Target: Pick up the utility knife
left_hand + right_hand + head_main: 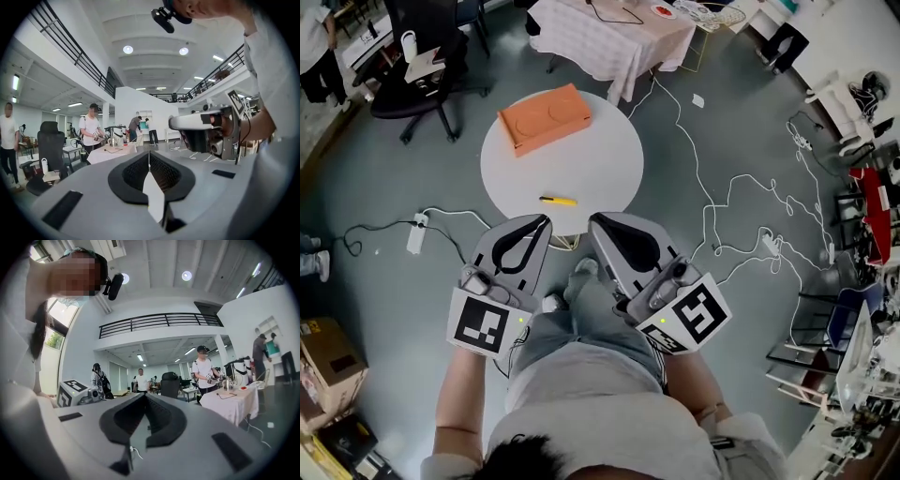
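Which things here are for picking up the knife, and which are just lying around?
For the job:
- yellow utility knife
- round table it lies on
- left gripper and right gripper, both shut and empty

Just lying about:
- orange box
- power strip
- white cables on the floor
- office chair

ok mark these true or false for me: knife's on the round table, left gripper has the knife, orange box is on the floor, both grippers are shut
The utility knife lies on the round white table: true.

The left gripper has the knife: false. Its jaws are together on nothing, and the knife lies apart from it on the table.

The orange box is on the floor: false. It sits on the table, on the far side from the knife.

Both grippers are shut: true. The right gripper also has its jaws together, with nothing between them.
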{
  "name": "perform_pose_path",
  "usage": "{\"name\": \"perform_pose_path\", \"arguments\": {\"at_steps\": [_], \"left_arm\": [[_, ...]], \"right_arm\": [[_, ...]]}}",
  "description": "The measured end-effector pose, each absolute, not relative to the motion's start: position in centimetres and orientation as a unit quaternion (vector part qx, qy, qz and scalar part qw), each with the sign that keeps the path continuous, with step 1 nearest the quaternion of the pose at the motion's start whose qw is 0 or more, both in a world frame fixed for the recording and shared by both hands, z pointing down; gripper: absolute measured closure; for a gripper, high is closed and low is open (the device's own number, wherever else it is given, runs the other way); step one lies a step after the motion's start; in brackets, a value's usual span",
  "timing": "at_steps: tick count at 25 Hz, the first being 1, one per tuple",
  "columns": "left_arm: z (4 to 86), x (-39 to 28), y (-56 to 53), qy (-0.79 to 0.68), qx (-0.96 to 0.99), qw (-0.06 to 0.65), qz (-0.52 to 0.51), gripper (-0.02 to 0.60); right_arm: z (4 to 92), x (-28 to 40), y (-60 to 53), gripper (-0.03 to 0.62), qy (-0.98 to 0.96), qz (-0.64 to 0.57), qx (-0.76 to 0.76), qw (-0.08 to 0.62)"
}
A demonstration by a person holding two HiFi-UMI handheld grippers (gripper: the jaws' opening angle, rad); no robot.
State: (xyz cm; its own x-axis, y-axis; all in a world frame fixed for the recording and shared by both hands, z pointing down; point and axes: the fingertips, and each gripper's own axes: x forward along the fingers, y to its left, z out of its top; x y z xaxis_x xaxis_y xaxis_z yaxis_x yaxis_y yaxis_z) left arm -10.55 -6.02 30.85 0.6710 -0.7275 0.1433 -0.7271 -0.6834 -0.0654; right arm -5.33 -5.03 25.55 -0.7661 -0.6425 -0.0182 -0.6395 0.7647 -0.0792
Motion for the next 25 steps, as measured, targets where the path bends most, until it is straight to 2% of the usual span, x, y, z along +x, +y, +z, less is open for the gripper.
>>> {"name": "perform_pose_path", "arguments": {"at_steps": [12, 15, 25], "left_arm": [[39.6, -8.5, -12.7, 0.324, -0.921, 0.009, -0.214, 0.566], [43.0, -7.8, -14.4, 0.288, -0.921, 0.012, -0.262, 0.52], [54.2, -6.0, -17.1, 0.156, -0.893, 0.032, -0.421, 0.509]], "right_arm": [[27.4, -5.0, -11.2, 0.585, 0.942, -0.06, -0.329, 0.019], [28.3, -4.9, -12.8, 0.586, 0.943, -0.072, -0.324, 0.013], [31.7, -3.1, -16.8, 0.585, 0.94, -0.116, -0.322, 0.004]]}}
